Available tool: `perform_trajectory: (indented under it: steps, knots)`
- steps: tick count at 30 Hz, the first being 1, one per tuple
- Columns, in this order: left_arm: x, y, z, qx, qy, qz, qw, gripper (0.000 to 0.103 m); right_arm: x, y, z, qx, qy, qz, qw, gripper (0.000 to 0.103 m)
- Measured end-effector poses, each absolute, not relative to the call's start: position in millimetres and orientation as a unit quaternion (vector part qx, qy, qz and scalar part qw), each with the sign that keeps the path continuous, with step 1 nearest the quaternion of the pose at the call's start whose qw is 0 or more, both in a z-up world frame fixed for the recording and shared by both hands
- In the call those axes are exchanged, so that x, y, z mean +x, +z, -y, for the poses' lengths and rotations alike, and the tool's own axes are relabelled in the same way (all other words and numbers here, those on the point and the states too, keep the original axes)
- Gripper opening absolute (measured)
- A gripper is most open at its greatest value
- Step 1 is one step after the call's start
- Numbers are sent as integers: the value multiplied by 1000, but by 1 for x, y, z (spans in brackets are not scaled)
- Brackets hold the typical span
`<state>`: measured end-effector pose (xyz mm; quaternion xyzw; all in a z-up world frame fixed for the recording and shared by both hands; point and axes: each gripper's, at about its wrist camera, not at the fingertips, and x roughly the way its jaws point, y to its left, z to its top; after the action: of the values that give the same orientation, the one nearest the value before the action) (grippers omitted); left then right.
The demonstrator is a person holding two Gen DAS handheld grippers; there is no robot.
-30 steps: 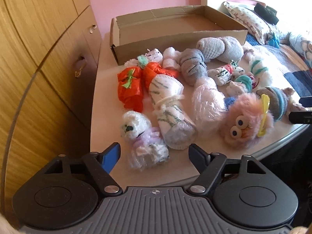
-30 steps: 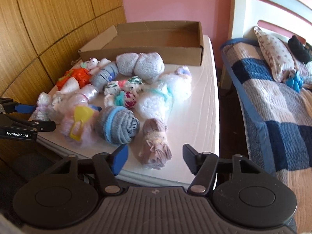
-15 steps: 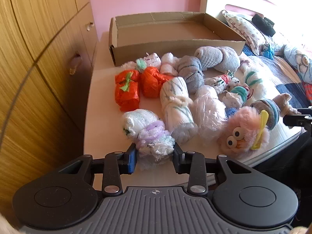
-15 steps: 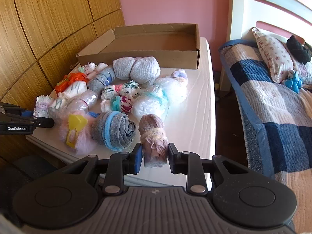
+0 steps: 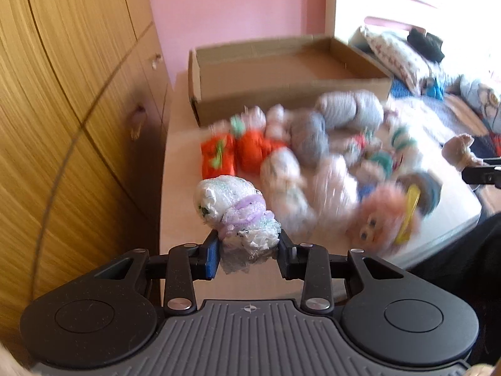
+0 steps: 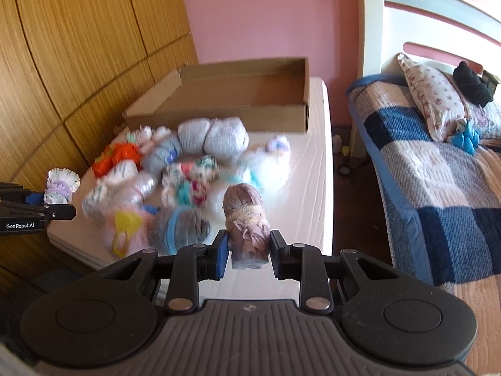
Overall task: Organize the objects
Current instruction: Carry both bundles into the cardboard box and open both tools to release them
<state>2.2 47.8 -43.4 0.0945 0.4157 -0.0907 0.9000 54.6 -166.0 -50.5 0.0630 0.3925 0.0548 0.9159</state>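
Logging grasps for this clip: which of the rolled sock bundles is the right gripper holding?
The brownish-mauve roll with a cream band, clamped in the right gripper; the others lie on the table, except one the left gripper holds.

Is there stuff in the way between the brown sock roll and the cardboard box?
Yes. The brown sock roll is held in the right gripper, and the pile of rolled socks lies on the table between it and the cardboard box. Going over the top looks open.

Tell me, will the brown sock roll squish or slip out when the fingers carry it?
The brown sock roll probably squishes slightly: it looks like soft knit, pinched at its lower end by the right gripper. It likely stays put, since fabric grips. It seems light, standing upright without drooping.
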Motion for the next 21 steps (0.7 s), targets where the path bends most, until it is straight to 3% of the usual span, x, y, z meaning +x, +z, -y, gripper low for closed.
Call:
perform_trajectory:
  steps: [4, 12, 21]
  knots:
    - [33, -11, -37, 104, -94, -396, 907, 43, 78, -18, 171, 57, 68, -367, 926, 25]
    - [172, 26, -17, 110, -81, -400, 906, 43, 188, 39, 163, 33, 125, -324, 937, 25]
    - [299, -12, 1, 165, -107, -429, 881, 43, 326, -3, 123, 45, 184, -377, 907, 25]
